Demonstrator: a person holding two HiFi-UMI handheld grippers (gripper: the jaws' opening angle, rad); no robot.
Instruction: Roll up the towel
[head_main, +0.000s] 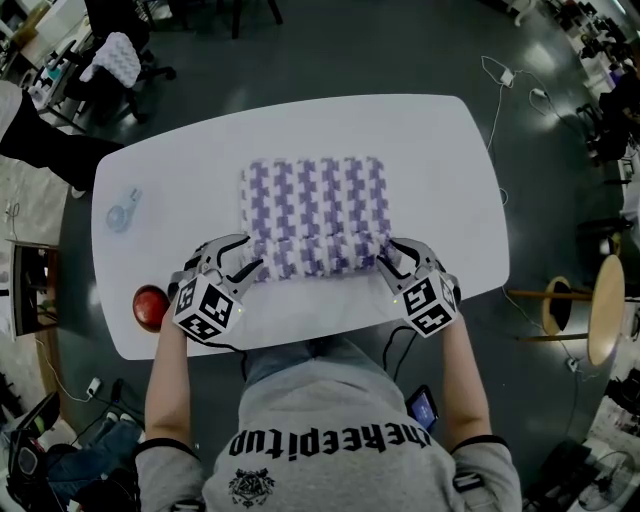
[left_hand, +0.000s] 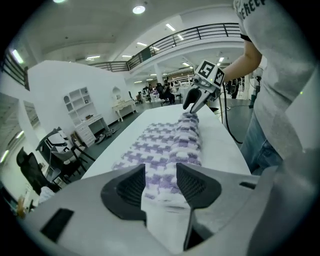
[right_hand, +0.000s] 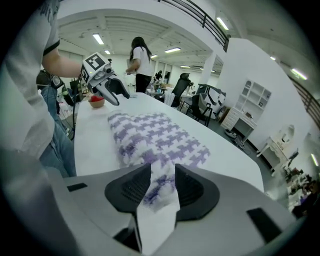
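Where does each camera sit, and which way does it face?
Head view: on the head, steeply down at towel and table; forearms, shirt, left hand-held gripper, right hand-held gripper show.
Left gripper view: rides the left one, along its jaws down the towel's near edge; torso at right.
Right gripper view: rides the right one, back along that edge; torso at left.
Shared: each gripper view shows the other gripper.

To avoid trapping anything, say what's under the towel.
The towel rests on the table; no bulge shows. The surface beneath is covered, so thin things cannot be ruled out.
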